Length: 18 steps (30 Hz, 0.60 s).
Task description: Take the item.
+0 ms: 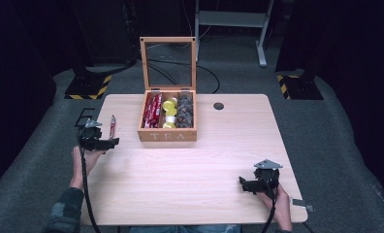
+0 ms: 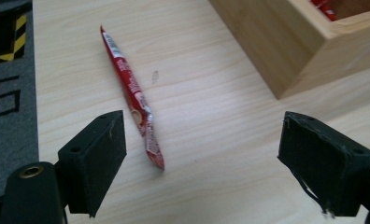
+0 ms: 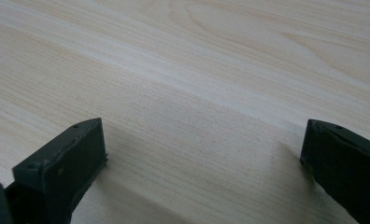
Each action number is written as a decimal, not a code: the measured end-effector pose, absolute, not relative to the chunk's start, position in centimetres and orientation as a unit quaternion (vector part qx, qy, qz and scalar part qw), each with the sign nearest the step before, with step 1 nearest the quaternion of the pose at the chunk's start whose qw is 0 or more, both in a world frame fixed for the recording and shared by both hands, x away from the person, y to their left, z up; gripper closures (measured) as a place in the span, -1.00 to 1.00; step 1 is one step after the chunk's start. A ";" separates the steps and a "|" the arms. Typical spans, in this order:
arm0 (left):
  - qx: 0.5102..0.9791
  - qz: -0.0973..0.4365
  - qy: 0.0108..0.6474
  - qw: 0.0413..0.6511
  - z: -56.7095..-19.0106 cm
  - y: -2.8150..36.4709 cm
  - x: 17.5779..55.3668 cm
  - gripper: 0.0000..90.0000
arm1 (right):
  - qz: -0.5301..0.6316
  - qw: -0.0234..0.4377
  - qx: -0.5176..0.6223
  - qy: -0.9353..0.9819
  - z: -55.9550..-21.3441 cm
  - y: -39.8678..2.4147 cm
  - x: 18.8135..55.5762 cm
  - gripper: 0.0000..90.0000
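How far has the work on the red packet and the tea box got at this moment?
Done: one red packet lies flat on the table, left of the open tea box. In hand: nothing; the left gripper is open. Left: more red packets sit in the box.

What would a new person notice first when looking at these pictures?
Probably the open wooden tea box at the middle back of the table, with red, yellow and dark contents in three compartments. Next, the red sachet lying alone on the table left of the box, just ahead of the open left gripper.
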<state>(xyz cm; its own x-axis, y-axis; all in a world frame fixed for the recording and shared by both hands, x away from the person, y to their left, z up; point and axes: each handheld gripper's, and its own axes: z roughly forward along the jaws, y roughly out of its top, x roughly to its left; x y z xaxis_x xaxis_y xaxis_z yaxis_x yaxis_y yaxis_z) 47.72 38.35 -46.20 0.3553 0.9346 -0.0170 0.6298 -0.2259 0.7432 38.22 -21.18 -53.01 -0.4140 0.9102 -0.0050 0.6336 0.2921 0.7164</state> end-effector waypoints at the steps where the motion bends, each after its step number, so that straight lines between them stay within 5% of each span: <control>1: 0.752 0.229 0.517 0.339 -46.0 38.2 47.4 -0.67 | 0.326 0.212 0.498 0.775 -53.0 -21.2 38.2 -1.00; 18: 0.762 0.242 0.490 0.348 -45.1 37.0 42.1 -0.77 | 0.326 0.213 0.499 0.775 -53.0 -21.2 38.2 -1.00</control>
